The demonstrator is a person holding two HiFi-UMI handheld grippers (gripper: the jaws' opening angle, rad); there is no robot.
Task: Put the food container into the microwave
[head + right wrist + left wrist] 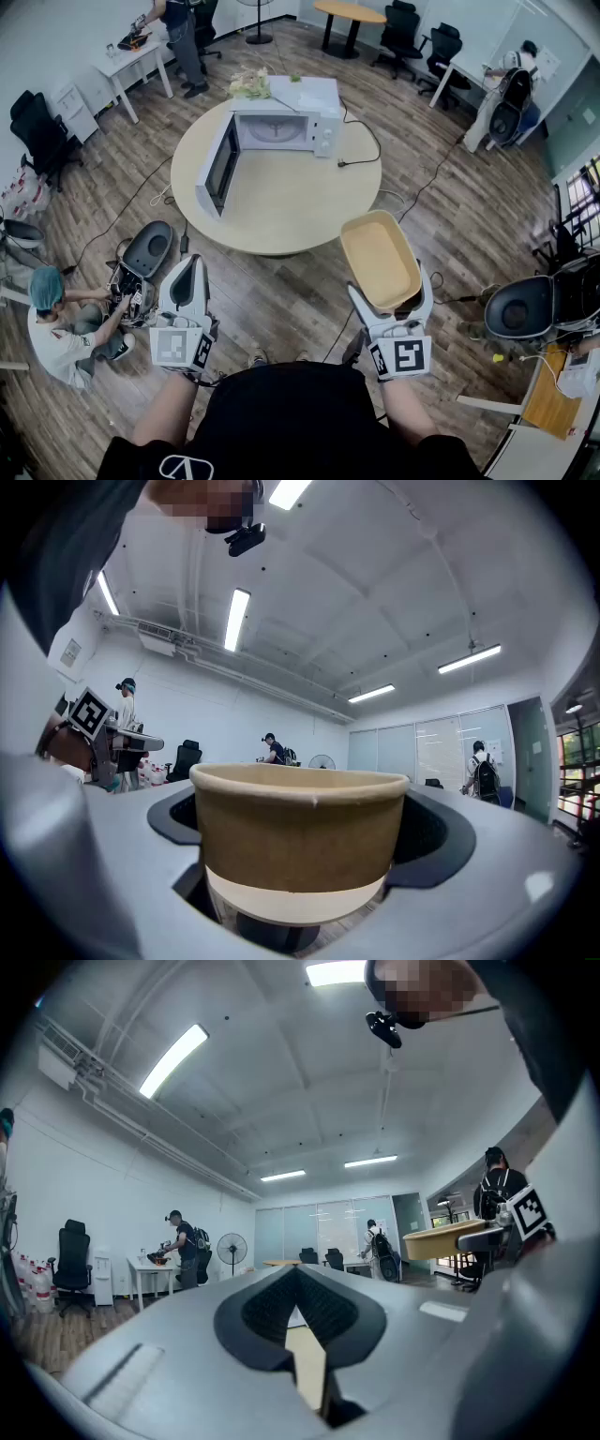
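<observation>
The right gripper [389, 298] has its jaws clamped on the tan food container [379, 255]. The left gripper [190, 265] holds its jaws together. The microwave [286, 127] stands open.

Tan food container [380, 261] upright, well short of open white microwave [281, 127]

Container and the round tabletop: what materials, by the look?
Food container: likely kraft paperboard. It has a matte brown wall, a rolled rim and a paler band at the base.
Table: probably laminate or veneer. The top is smooth, uniform pale beige with no grain visible.
</observation>
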